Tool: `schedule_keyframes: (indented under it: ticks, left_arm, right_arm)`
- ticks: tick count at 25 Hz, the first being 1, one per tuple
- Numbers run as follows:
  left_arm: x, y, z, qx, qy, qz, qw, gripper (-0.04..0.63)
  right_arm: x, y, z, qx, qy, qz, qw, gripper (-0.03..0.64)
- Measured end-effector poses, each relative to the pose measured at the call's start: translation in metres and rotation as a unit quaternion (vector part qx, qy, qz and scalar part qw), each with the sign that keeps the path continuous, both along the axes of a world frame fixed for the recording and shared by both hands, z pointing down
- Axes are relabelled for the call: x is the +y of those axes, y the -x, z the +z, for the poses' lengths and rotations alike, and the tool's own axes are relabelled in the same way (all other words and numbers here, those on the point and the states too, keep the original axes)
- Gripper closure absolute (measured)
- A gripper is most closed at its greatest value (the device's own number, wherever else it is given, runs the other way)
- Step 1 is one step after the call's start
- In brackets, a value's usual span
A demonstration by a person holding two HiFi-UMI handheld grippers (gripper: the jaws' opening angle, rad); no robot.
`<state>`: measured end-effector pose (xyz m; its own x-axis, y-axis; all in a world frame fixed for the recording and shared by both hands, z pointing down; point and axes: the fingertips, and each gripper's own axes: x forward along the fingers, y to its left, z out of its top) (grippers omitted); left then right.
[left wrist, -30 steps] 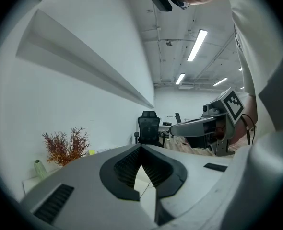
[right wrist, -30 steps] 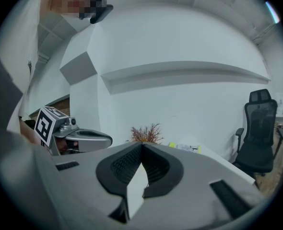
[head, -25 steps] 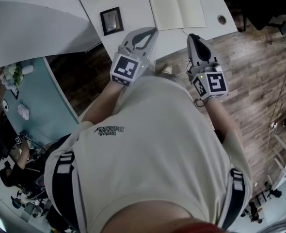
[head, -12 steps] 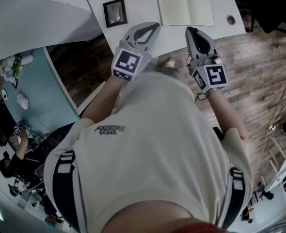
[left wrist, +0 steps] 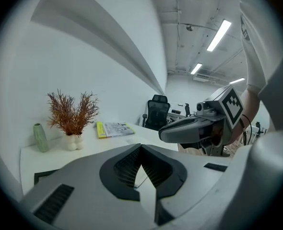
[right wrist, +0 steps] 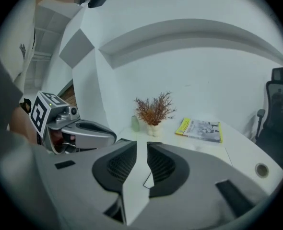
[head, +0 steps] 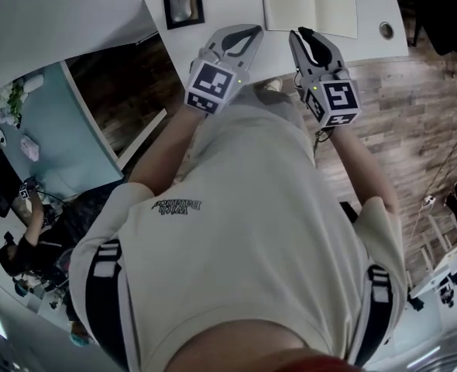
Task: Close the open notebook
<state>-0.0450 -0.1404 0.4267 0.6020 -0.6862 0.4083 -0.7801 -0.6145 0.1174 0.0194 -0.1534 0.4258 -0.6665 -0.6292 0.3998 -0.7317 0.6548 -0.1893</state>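
Note:
The open notebook [head: 310, 2] lies flat on the white table [head: 236, 6], cream pages up, at the top of the head view. My left gripper [head: 253, 31] is just short of the table's near edge, left of the notebook, its jaws shut with the tips touching [left wrist: 140, 146] and nothing in them. My right gripper [head: 298, 36] is below the notebook's near edge. Its jaws have just been opening and now stand apart [right wrist: 141, 147] with nothing between them. Each gripper sees the other beside it: the right gripper [left wrist: 194, 128] and the left gripper [right wrist: 84, 131].
A mouse on a black pad [head: 182, 4] lies left of the notebook, and a cable hole [head: 386, 29] is at its right. At the table's far side stand a dried plant in a white vase [left wrist: 72, 140], a green bottle [left wrist: 40, 137] and a yellow booklet [right wrist: 201, 128]. Wooden floor [head: 414, 115] runs to the right.
Both grippers have come down and closer to the table's near edge. The right gripper's jaws have parted; the left's stay together.

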Motion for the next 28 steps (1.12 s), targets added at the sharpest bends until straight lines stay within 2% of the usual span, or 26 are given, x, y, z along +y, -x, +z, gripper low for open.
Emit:
schedule_keyframes:
  ticks: [2, 3, 11, 12, 13, 20, 24, 28]
  left_arm:
    - [-0.003, -0.002, 0.015, -0.003, 0.012, 0.003, 0.9999, 0.583]
    - [-0.004, -0.003, 0.023, -0.003, 0.018, 0.005, 0.9998, 0.583]
    - [-0.008, -0.004, 0.084, -0.004, 0.078, 0.009, 0.9969, 0.583]
    - [-0.008, -0.004, 0.091, -0.006, 0.085, 0.010, 0.9963, 0.583]
    - [-0.008, -0.004, 0.098, -0.007, 0.091, 0.011, 0.9957, 0.583]
    - [-0.004, 0.000, 0.138, -0.005, 0.137, 0.015, 0.9905, 0.583]
    - [-0.006, 0.003, 0.150, -0.002, 0.151, 0.011, 0.9885, 0.583]
    - [-0.008, 0.007, 0.157, 0.000, 0.158, 0.003, 0.9874, 0.583]
  right_arm:
    - [-0.004, 0.002, 0.019, 0.016, 0.011, -0.006, 1.000, 0.534]
    - [-0.005, 0.004, 0.030, 0.024, 0.018, -0.009, 1.000, 0.497]
    - [-0.008, 0.024, 0.110, 0.083, 0.062, -0.031, 0.994, 0.495]
    - [-0.009, 0.026, 0.117, 0.094, 0.064, -0.035, 0.993, 0.484]
    - [-0.010, 0.029, 0.125, 0.105, 0.066, -0.039, 0.992, 0.443]
    - [-0.014, 0.032, 0.171, 0.166, 0.090, -0.041, 0.981, 0.442]
    - [-0.015, 0.034, 0.176, 0.193, 0.074, -0.053, 0.977, 0.442]
    - [-0.014, 0.034, 0.175, 0.184, 0.066, -0.060, 0.979, 0.470]
